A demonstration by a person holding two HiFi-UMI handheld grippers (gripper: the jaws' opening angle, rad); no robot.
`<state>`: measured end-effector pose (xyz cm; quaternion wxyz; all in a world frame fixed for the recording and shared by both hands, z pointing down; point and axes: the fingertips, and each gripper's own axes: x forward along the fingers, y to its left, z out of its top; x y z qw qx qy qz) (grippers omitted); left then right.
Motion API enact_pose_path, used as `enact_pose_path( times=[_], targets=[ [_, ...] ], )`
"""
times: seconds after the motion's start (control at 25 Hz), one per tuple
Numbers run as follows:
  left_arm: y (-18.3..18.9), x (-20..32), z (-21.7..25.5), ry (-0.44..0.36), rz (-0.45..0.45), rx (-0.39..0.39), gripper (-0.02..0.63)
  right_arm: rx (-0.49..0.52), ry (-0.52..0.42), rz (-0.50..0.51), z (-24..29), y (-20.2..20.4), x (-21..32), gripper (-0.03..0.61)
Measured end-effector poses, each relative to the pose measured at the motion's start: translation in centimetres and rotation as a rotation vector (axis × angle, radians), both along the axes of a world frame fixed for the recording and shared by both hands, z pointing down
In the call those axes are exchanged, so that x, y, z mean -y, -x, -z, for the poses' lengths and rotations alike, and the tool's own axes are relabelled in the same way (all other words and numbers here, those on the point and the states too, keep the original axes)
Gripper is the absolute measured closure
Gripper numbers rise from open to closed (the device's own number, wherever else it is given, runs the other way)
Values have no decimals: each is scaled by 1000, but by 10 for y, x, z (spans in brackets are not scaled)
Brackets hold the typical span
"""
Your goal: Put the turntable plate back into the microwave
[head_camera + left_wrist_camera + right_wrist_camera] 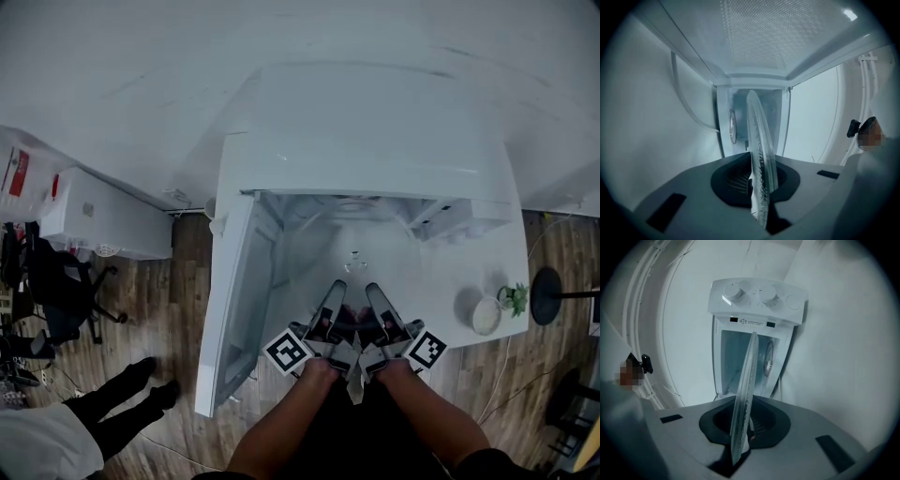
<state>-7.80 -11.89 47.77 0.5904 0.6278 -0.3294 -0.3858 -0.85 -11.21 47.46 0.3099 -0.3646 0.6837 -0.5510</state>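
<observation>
Both hands were side by side at the open microwave [375,122], neither nearer than the other. The left hand-held gripper [330,302] and the right hand-held gripper [382,305] were each clamped on the near rim of the glass plate [759,150]. Each pair of jaws was almost fully together on the thin edge. The plate ran forward from both hand-held grippers, seen edge-on by each gripper camera and apparently flat, with its far rim towards the cavity [352,234] straight ahead. The door [234,300] stood swung wide to the left of the left hand-held gripper, and bare counter [450,281] lay to the right of the right one. The coming move probably called for a level push forward, then a lowering onto the hub.
</observation>
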Motion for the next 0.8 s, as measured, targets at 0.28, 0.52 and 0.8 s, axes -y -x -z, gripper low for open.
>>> enact_pose_path(
  times=[0.28, 0.52, 0.8],
  targets=[
    [-8, 40, -13, 7, -1, -18, 574, 4, 7, 3, -13, -8, 39, 523],
    [-8, 61, -16, -1, 45, -35, 574, -12, -16, 46, -16, -10, 57, 520],
    [-6, 87, -20, 7, 78, -28, 575, 16, -8, 62, -22, -14, 70, 518]
  ],
)
